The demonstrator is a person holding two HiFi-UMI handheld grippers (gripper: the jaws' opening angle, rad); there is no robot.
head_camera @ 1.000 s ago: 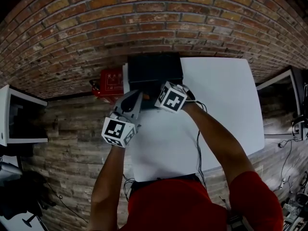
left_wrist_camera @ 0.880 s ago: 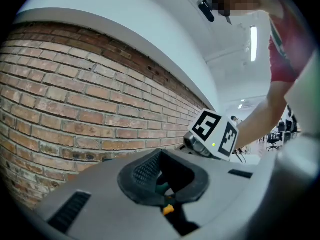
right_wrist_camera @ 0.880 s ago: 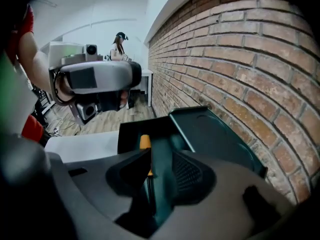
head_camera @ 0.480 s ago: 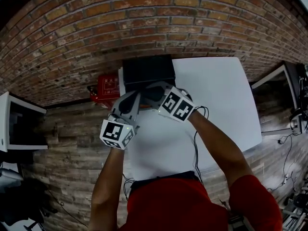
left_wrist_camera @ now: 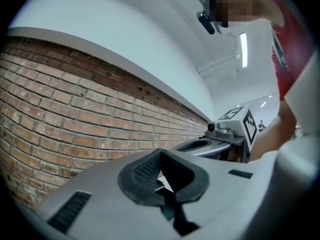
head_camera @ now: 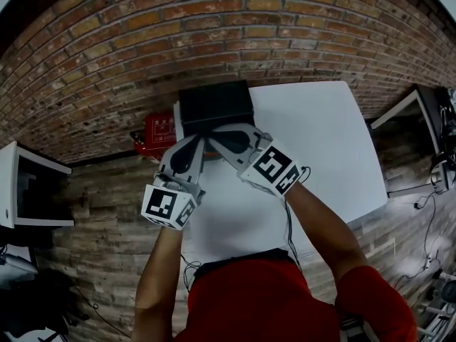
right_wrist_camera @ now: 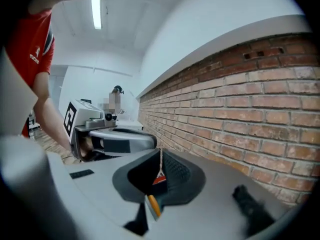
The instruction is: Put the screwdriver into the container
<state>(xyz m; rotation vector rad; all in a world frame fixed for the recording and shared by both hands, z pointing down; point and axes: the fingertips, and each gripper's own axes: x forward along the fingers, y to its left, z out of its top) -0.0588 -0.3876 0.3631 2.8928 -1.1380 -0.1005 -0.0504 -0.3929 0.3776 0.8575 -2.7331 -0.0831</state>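
Note:
The black container stands at the far left corner of the white table. Both grippers hang side by side over its near edge, tips almost meeting. My left gripper is shut with nothing in it. My right gripper has just been closing, and its pads now meet at the tip. In the right gripper view a small orange piece shows low in the slit between the jaws. I cannot tell whether it is the screwdriver. The container's inside is too dark to see into.
A brick wall runs behind the table. A red box sits on the floor left of the container. A white cabinet stands at the far left. More furniture is at the right edge.
Both grippers have risen toward the head camera and drawn back from the container. The right one tipped from pointing down to nearly level. An orange speck by the container's edge no longer shows.

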